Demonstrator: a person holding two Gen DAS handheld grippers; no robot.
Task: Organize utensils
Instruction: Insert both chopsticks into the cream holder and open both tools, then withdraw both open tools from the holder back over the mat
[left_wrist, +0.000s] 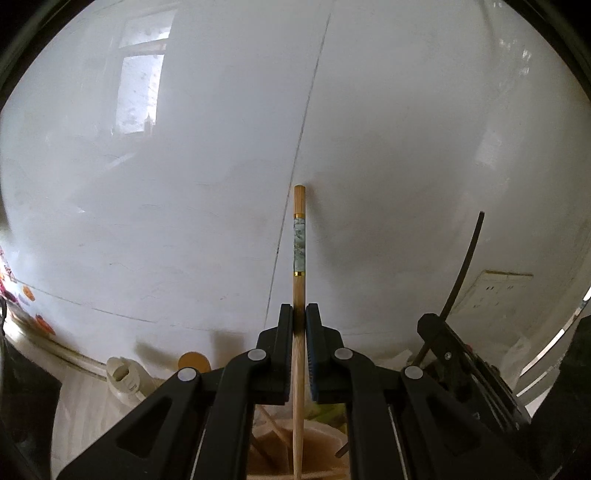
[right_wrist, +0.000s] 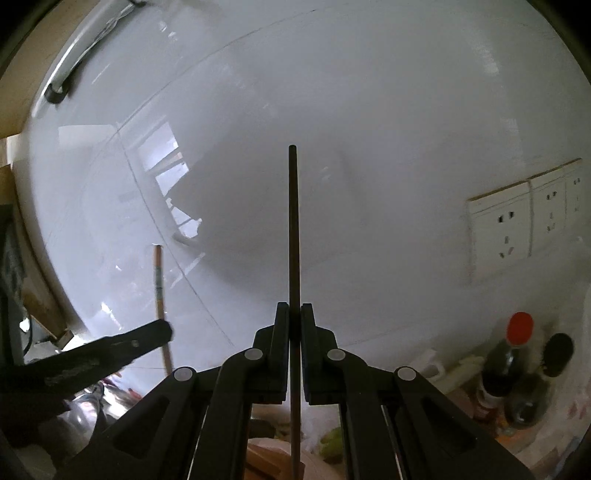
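Observation:
My left gripper (left_wrist: 299, 314) is shut on a light wooden chopstick (left_wrist: 299, 254) with a green marbled band between gold rings; it points up against the white wall. That same wooden chopstick (right_wrist: 159, 284) and the left gripper (right_wrist: 162, 332) appear at the left of the right wrist view. My right gripper (right_wrist: 294, 314) is shut on a thin dark chopstick (right_wrist: 293, 229), also upright. In the left wrist view the right gripper (left_wrist: 430, 325) shows at the right with the dark chopstick (left_wrist: 465, 262) rising from it. Below the left jaws a tan container (left_wrist: 317, 446) holds several wooden sticks.
A glossy white tiled wall (left_wrist: 221, 184) fills both views. Wall sockets (right_wrist: 517, 221) sit at the right. A dark bottle with a red cap (right_wrist: 506, 362) and another dark bottle (right_wrist: 532, 395) stand lower right. A white plastic jug (left_wrist: 127, 376) is lower left.

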